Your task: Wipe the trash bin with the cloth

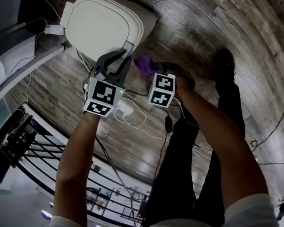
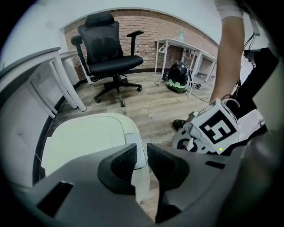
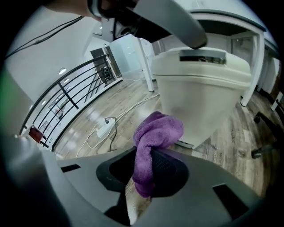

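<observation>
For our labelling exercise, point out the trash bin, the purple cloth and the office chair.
trash bin point(image 3: 199, 102), right gripper view, front wall
purple cloth point(image 3: 157, 131), right gripper view, bunched top
office chair point(image 2: 116, 65), left gripper view, seat

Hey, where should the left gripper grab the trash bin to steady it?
Probably the lid's overhanging rim, coming down from above with one jaw on each side of the lip. The trash bin is wide, smooth and rounded in the body, likely too broad for the jaws; the thin rim fits.
</observation>
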`<state>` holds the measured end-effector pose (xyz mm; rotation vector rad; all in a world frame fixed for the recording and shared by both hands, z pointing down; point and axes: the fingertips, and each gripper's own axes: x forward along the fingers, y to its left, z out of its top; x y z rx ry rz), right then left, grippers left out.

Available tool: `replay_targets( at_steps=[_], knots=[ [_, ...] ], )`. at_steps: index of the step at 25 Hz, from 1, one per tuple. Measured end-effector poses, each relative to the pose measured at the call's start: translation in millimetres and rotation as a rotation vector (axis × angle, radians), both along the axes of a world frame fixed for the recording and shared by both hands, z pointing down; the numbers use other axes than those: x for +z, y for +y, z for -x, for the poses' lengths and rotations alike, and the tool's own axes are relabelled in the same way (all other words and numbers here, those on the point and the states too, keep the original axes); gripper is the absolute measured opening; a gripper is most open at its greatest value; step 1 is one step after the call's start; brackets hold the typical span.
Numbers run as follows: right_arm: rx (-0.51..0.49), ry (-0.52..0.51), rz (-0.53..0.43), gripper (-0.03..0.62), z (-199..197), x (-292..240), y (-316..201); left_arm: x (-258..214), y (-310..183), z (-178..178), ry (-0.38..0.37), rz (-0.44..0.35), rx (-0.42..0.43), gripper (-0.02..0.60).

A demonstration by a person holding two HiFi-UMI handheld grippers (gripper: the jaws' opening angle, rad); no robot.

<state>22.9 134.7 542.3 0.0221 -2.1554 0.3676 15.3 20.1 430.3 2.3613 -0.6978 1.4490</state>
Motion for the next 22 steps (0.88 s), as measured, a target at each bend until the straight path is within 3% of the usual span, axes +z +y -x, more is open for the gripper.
replay_targets(
  at_steps=[8, 12, 17, 22],
  knots=[
    [0.265, 0.053, 0.060, 0.089, -64.9, 26.3, -69.7, 2.0, -9.8, 0.8, -0.057, -0.002, -0.040, 0.084],
    [0.400, 0.051, 0.054, 0.089, -82.8, 33.9, -120.5, 3.0, -10.8, 0.8, -0.037, 0.014, -0.065, 0.087],
    [0.460, 0.023, 0.022, 0.089, -82.5, 30.8, -172.0, 3.0, -11.3, 0.6, -0.023, 0.030, -0.079, 0.087],
    [0.494, -0.025, 0.017, 0.089, -62.9, 23.5, -200.1, 4.7, -12.6, 1.5, -0.066, 0.051, -0.076, 0.092]
  ],
)
